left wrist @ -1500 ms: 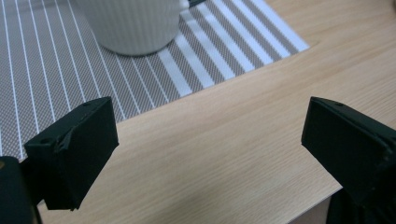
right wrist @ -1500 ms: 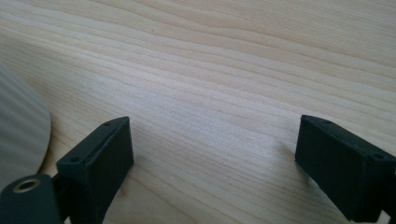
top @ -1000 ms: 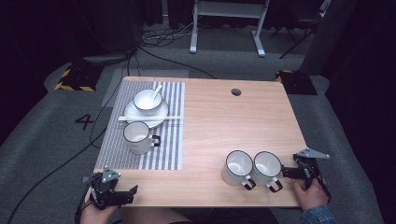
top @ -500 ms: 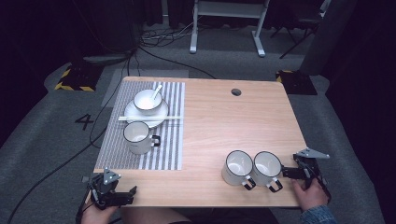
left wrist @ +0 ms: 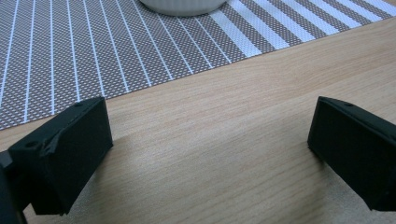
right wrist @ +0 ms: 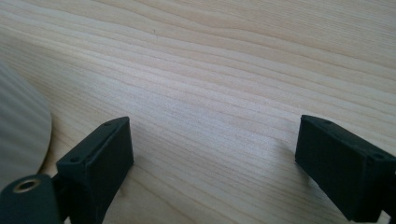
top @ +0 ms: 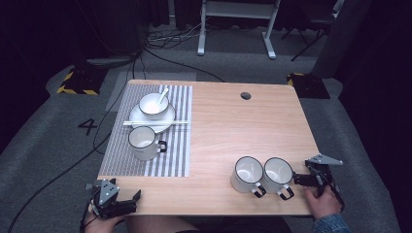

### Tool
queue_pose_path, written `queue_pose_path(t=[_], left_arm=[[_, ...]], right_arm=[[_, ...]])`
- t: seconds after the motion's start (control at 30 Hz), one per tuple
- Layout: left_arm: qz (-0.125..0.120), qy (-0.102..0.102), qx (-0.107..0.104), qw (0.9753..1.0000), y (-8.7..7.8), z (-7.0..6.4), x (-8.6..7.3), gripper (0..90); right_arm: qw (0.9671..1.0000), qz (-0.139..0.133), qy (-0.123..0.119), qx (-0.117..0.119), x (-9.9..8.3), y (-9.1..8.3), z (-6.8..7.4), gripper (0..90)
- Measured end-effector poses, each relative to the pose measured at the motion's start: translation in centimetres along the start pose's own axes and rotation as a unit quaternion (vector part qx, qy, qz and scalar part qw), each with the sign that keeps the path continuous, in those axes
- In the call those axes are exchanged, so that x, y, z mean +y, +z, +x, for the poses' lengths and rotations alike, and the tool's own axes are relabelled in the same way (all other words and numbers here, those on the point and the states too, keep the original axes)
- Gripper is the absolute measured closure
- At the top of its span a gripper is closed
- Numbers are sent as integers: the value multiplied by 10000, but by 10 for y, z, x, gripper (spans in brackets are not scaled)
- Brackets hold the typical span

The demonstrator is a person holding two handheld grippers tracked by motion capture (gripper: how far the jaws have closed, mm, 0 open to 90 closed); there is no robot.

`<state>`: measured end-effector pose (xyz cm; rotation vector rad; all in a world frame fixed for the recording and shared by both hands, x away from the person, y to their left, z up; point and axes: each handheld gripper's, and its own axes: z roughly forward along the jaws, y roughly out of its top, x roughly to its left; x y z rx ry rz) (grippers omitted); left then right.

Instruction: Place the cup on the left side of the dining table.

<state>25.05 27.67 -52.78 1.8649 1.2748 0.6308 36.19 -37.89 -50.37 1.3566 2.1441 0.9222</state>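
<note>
Two white mugs stand side by side near the table's front right, handles toward the front. A third white mug stands on the striped placemat, behind it a bowl with a spoon on a plate with chopsticks laid across. My right gripper rests open just right of the right mug, jaws wide over bare wood; the mug's curved side shows at that view's left. My left gripper is open at the front left corner, jaws spread over wood before the placemat.
The wooden table has a cable hole at the back. Cables and a desk frame lie on the grey floor behind. A white mug base sits at the top of the left gripper view.
</note>
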Motion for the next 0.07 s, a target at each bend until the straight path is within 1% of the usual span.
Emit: queue_pose_path(t=[0.07], left_arm=[[5, -7, -9, 10000, 0, 0, 0, 1]], right_arm=[[10000, -7, -21, -2, 0, 0, 0, 114]])
